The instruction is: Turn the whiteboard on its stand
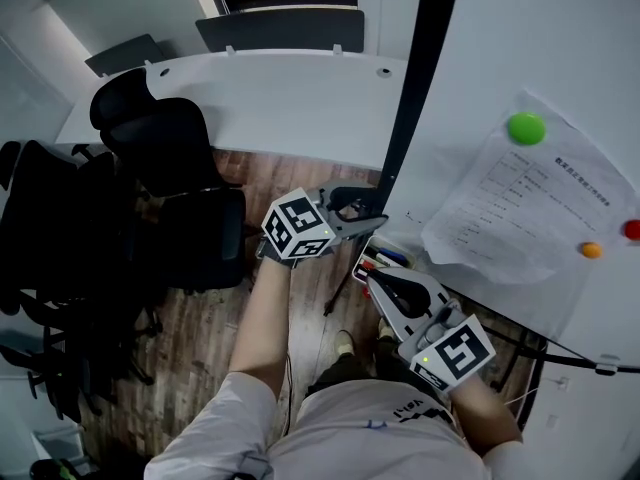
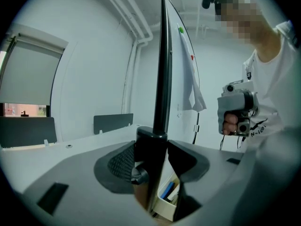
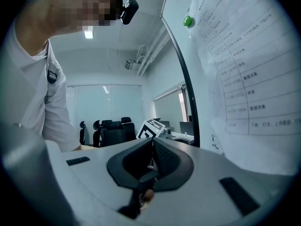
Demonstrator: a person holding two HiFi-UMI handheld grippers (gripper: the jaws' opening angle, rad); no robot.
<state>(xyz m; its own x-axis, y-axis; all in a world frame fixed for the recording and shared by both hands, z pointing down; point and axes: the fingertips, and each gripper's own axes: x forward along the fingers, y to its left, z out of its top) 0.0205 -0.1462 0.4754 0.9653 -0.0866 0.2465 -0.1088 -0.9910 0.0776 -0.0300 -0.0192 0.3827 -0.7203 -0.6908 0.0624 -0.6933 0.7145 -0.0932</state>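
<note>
Showing the left hand-held gripper (image 1: 362,211) clamped on the black edge frame (image 1: 412,98) of the whiteboard (image 1: 560,58), which stands roughly upright at our right, beside the curved white table (image 1: 260,98); the right hand-held gripper (image 1: 380,281) is empty, jaws together, close to the marker tray (image 1: 383,256). We judge the pinch on so narrow a rail to be the weak point — a quick swing could pull the frame out of it. Tilting the board may also spill the tray, or loosen the paper sheet (image 1: 520,208) under its green magnet (image 1: 526,128).
</note>
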